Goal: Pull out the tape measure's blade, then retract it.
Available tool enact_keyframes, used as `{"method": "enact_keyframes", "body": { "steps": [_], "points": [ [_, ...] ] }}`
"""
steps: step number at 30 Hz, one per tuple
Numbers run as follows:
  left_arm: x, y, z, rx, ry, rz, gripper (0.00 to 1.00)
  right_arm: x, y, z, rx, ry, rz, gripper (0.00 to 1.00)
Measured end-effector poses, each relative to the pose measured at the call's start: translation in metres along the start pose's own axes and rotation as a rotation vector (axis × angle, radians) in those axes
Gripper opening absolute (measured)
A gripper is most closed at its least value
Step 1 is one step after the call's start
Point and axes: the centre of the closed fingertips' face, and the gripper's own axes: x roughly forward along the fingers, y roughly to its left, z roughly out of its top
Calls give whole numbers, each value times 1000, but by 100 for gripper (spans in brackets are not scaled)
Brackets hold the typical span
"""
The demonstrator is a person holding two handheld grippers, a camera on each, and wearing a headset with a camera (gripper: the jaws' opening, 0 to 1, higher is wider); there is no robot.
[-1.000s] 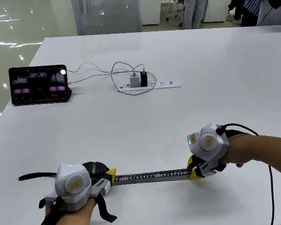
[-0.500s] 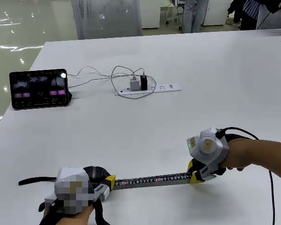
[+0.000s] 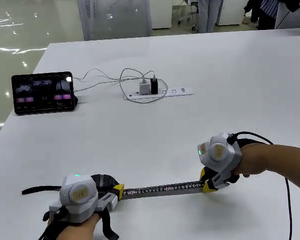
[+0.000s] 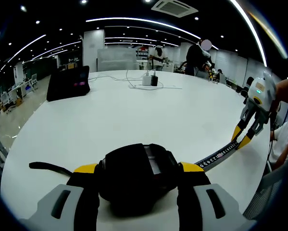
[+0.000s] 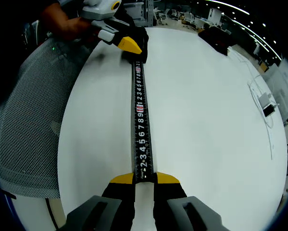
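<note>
Two handheld grippers keep one tape measure stretched low across a white workbench (image 3: 215,65). Our left gripper (image 3: 111,191) is clamped around the black, rounded tape measure case (image 4: 136,168), which sits on the tabletop near the front edge, to our left. Our right gripper (image 5: 144,179) has its yellow-tipped jaws pinched on the free end of the dark metal blade with white numerals (image 3: 162,189). The blade runs straight between the two, and we cannot tell whether it touches the table.

Over the past second we see almost no change. The drawn length of blade looks about the same, the right gripper has barely moved, and the small shift of the scene belongs to the headset. We judge the pull-out finished or close to it, with the retraction yet to come. Feeding the blade back slowly should keep it from snapping into the case.

By our count there are two grippers and one tape measure, with one black strap (image 3: 37,189) trailing left of the case. Farther back are one dark tablet with a lit screen (image 3: 42,93) and one white power strip (image 3: 177,91). The strip carries two plugs, one white (image 3: 143,87) and one black (image 3: 154,85), amid looping white cables (image 3: 104,80) too tangled for us to count.
</note>
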Motion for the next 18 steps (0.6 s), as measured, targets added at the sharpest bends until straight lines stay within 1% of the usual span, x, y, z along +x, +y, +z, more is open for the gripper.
{"method": "enact_keyframes", "body": {
  "steps": [4, 9, 11, 16, 18],
  "points": [
    [0, 0, 0, -2, -5, -7, 61, 0, 0, 1, 8, -1, -4, 10],
    [1, 0, 0, -8, 14, -11, 61, 1, 0, 3, 25, -6, -7, 10],
    [1, 0, 0, -10, 15, -12, 61, 1, 0, 4, 16, -2, -8, 10],
    [1, 0, -1, -7, 18, -14, 61, 2, 0, 6, 35, 14, -6, 10],
    [1, 0, -1, -7, 17, -13, 61, 3, 1, 6, 24, 17, -4, 10]
  ]
}}
